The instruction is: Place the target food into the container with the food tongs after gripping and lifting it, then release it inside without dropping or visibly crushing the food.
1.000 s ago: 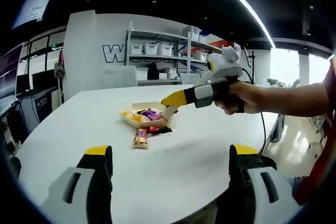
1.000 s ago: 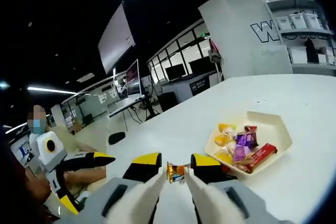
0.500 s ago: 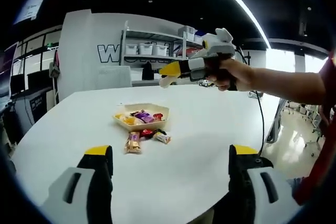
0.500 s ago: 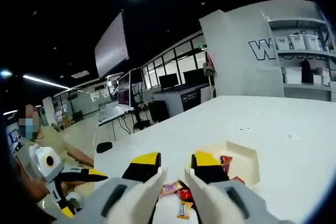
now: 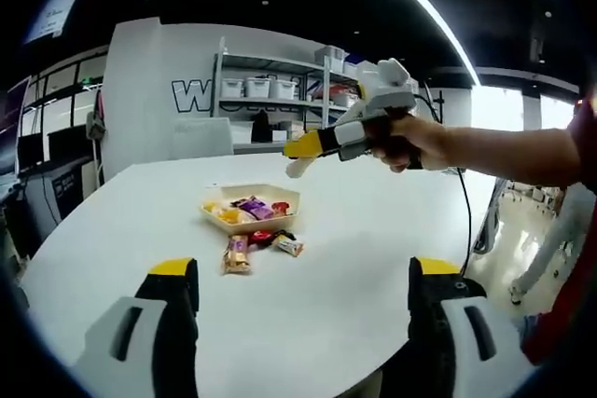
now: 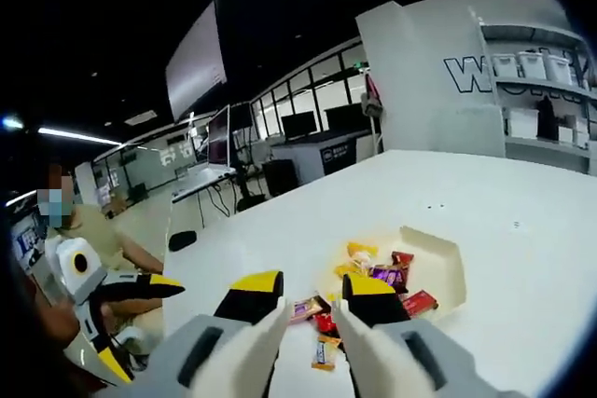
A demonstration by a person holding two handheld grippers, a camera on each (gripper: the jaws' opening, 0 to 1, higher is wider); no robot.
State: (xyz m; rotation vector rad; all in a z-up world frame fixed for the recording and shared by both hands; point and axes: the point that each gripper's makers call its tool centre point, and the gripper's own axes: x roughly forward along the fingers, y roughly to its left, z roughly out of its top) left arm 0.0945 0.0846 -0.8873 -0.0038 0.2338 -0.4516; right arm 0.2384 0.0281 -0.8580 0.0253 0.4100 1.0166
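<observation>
A shallow beige tray (image 5: 280,196) on the white table (image 5: 364,249) holds several wrapped sweets (image 5: 244,207). Three more wrapped sweets (image 5: 237,253) lie loose on the table just in front of it. My right gripper (image 5: 293,161), held in a hand, hangs in the air above and to the right of the tray, pointing down at it. In the right gripper view its jaws (image 6: 312,300) stand a little apart with nothing between them, above the loose sweets (image 6: 322,351) and the tray (image 6: 450,263). My left gripper (image 5: 303,277) is wide open, well short of the sweets.
A metal shelf with white bins (image 5: 270,90) stands behind the table against a white wall. A seated person holds the left gripper (image 6: 149,331) at the table's near side. Desks and monitors (image 6: 308,128) fill the room beyond. The table edge (image 5: 476,230) curves off at the right.
The right gripper has lifted from the tray's edge to well above it, then dipped slightly. A gold sweet seen between its jaws one second ago is gone from there.
</observation>
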